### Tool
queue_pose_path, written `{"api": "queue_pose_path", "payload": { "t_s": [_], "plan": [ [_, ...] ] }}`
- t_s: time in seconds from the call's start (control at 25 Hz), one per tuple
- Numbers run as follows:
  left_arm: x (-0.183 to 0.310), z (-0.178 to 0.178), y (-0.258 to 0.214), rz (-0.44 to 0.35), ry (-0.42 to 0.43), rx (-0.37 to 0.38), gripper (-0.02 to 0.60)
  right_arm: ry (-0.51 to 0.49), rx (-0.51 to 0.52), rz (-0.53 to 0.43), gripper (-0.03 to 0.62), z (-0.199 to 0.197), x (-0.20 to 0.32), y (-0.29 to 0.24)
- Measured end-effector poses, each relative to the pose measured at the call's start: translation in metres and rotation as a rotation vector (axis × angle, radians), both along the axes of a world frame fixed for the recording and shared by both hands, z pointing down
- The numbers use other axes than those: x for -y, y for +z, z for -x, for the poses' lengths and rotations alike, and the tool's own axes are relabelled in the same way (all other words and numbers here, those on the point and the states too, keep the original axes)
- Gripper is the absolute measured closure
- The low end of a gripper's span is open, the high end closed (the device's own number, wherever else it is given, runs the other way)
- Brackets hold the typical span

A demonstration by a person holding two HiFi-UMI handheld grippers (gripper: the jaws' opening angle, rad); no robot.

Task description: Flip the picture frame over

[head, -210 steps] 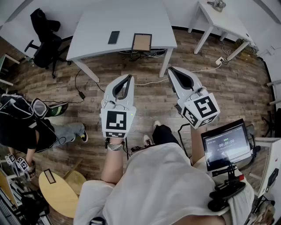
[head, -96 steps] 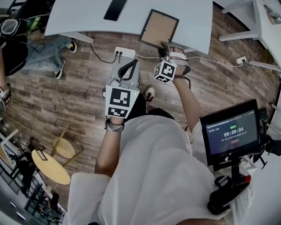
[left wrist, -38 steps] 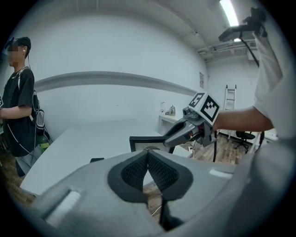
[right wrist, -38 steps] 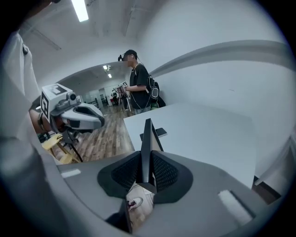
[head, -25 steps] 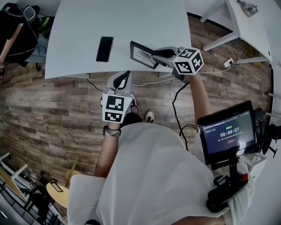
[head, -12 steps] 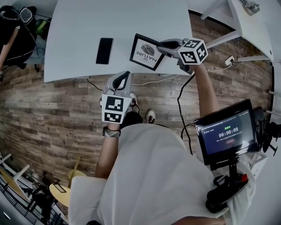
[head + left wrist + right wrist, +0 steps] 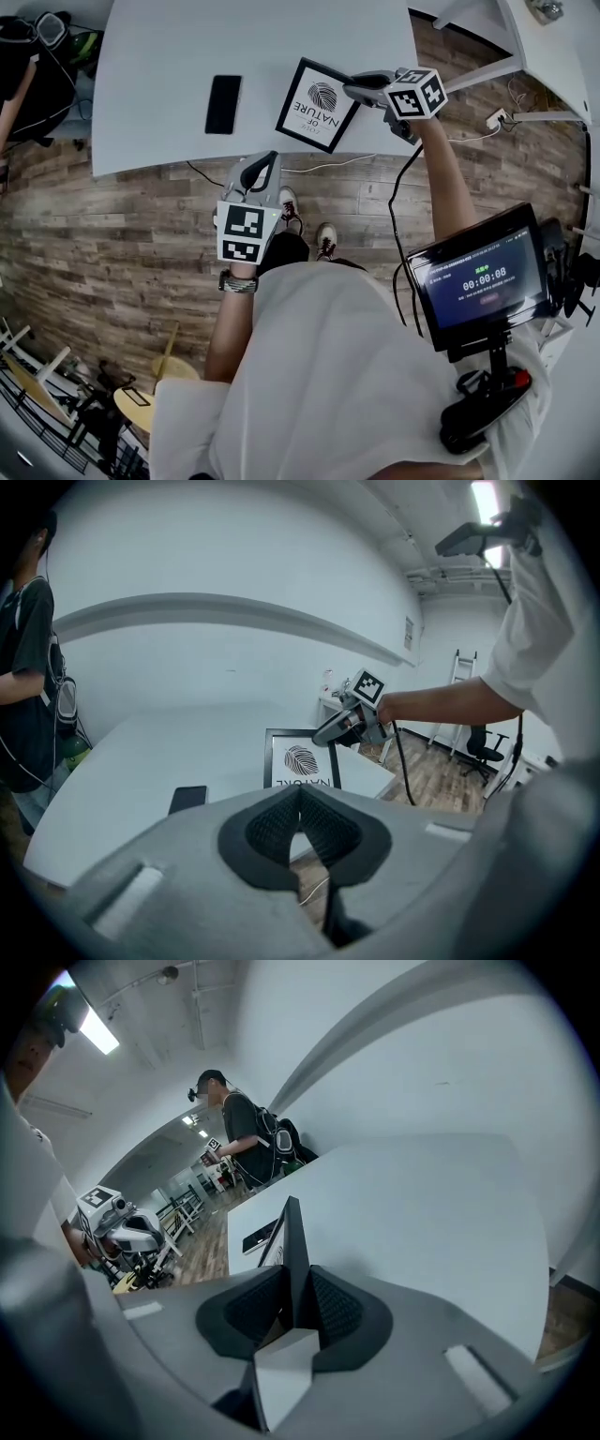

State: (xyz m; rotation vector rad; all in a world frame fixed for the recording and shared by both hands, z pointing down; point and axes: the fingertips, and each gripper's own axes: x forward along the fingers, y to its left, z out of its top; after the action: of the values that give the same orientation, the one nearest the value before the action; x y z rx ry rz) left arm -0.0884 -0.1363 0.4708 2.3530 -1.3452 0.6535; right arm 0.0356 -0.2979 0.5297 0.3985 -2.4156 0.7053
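Looks like an office-cum-lab: white desk (image 7: pixel 169 84) on a wood-plank floor (image 7: pixel 94 244), a second desk (image 7: pixel 553 52) at upper right, a swivel chair (image 7: pixel 485 747) and stepladder (image 7: pixel 461 682) at the right of the left gripper view, strip light (image 7: pixel 485 499) overhead

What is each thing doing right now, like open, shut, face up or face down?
picture frame: print side up, right edge between the right gripper's jaws.
right gripper: gripping the frame's edge, jaws opening.
left gripper: shut, empty, held in front of the table.
phone: lying flat on the table, screen dark.
monitor: lit, showing a timer.
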Motion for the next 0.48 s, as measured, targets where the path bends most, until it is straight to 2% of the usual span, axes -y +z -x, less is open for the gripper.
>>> {"api": "queue_pose_path", "payload": {
  "t_s": [0.2,0.32,0.48],
  "plan": [
    [0.024,0.018,0.038,0.036,-0.001,-0.008,0.575,0.045,0.065,0.088,0.502,0.011,0.023,0.048],
    [0.021,0.017,0.041,0.059,0.005,-0.029,0.575,0.085,0.107,0.138,0.500,0.006,0.023,0.056],
    [0.014,0.013,0.042,0.076,0.016,-0.023,0.575,0.111,0.094,0.140,0.490,-0.002,0.017,0.065]
  ]
}}
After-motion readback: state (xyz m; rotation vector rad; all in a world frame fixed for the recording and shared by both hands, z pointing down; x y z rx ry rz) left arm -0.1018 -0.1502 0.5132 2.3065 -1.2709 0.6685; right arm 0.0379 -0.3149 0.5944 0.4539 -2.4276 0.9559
